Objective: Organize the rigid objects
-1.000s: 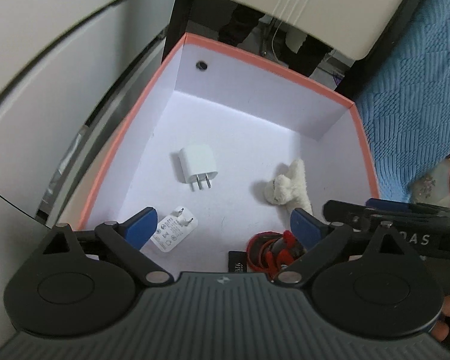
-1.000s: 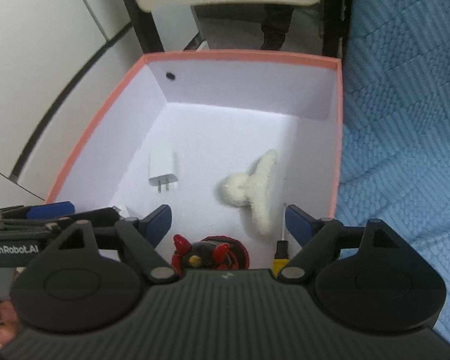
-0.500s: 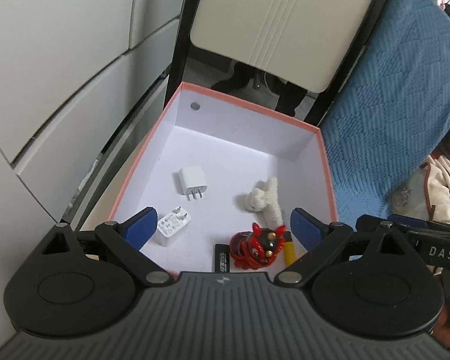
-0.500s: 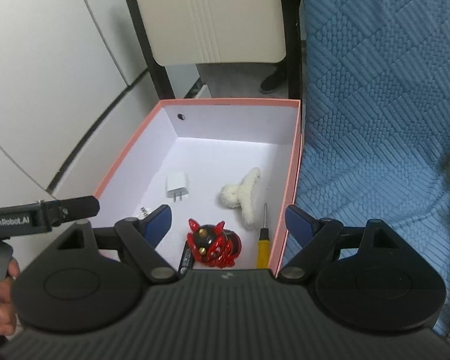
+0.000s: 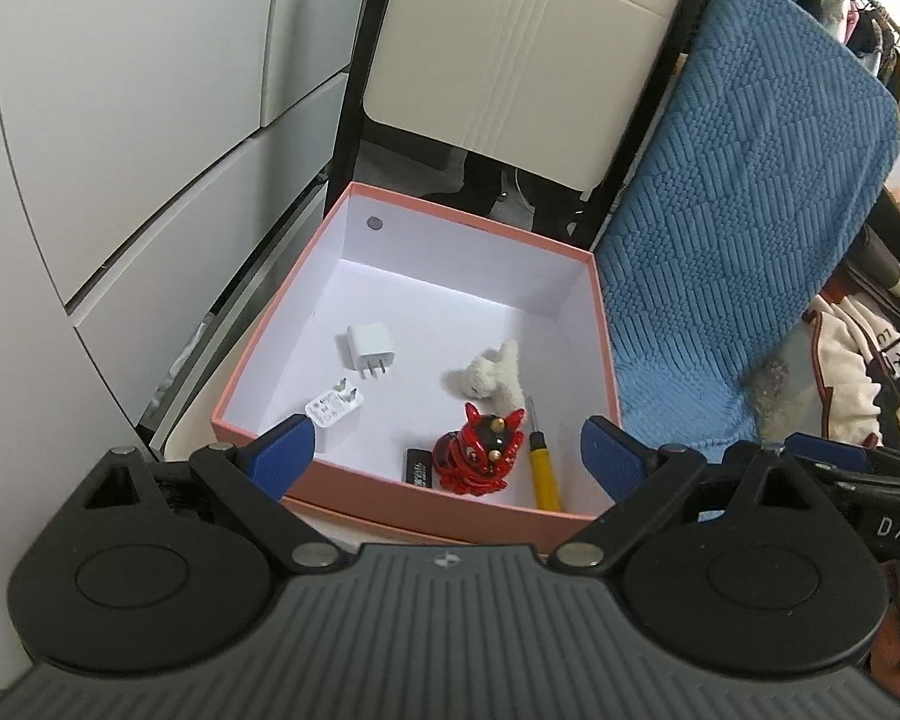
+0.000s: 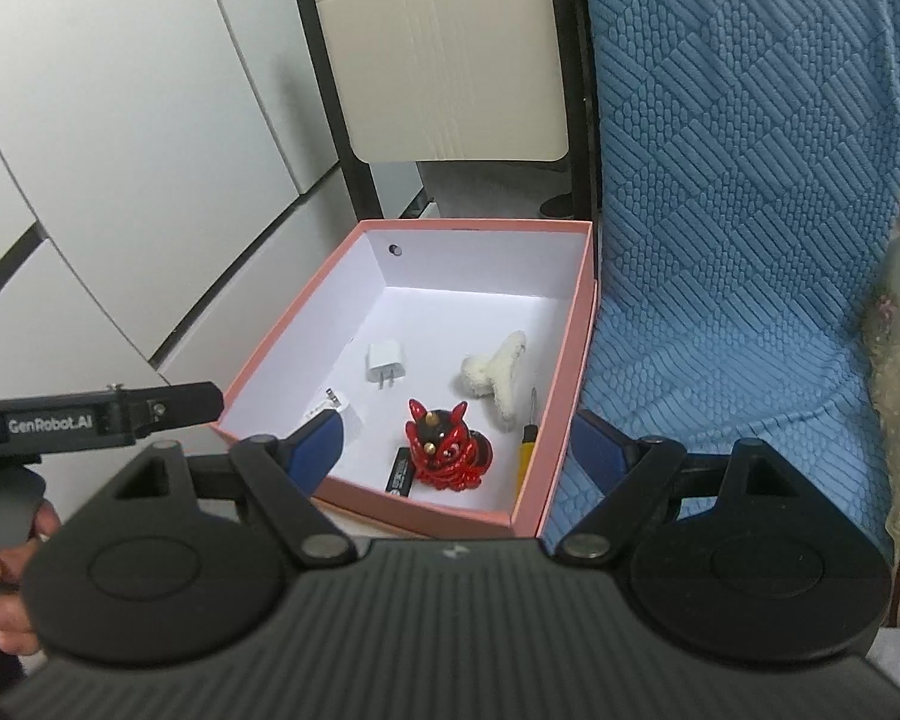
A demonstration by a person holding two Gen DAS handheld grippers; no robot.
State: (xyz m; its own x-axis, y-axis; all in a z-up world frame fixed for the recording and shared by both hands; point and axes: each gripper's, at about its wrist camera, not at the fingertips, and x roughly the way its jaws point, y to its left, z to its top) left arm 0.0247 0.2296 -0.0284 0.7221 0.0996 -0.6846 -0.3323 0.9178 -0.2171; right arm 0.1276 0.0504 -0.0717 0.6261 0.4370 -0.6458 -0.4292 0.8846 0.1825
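A pink box (image 5: 414, 507) (image 6: 570, 372) with a white inside holds a red figurine (image 5: 477, 453) (image 6: 447, 450), a yellow-handled screwdriver (image 5: 543, 474) (image 6: 526, 447), a black stick (image 5: 419, 467) (image 6: 401, 473), two white plug adapters (image 5: 371, 348) (image 5: 333, 407) (image 6: 385, 363) and a white fluffy hair claw (image 5: 498, 378) (image 6: 495, 372). My left gripper (image 5: 447, 459) is open and empty above the box's near edge. My right gripper (image 6: 453, 450) is open and empty, held back above the box.
A blue textured cover (image 5: 738, 228) (image 6: 744, 210) lies right of the box. A cream chair back with black frame (image 5: 510, 48) (image 6: 444, 60) stands behind it. White cabinet fronts (image 5: 120, 120) are on the left. Clothes (image 5: 858, 354) lie at far right.
Both grippers have pulled up and back from inside the box, so the whole box and its contents now show. Both stay open and empty.
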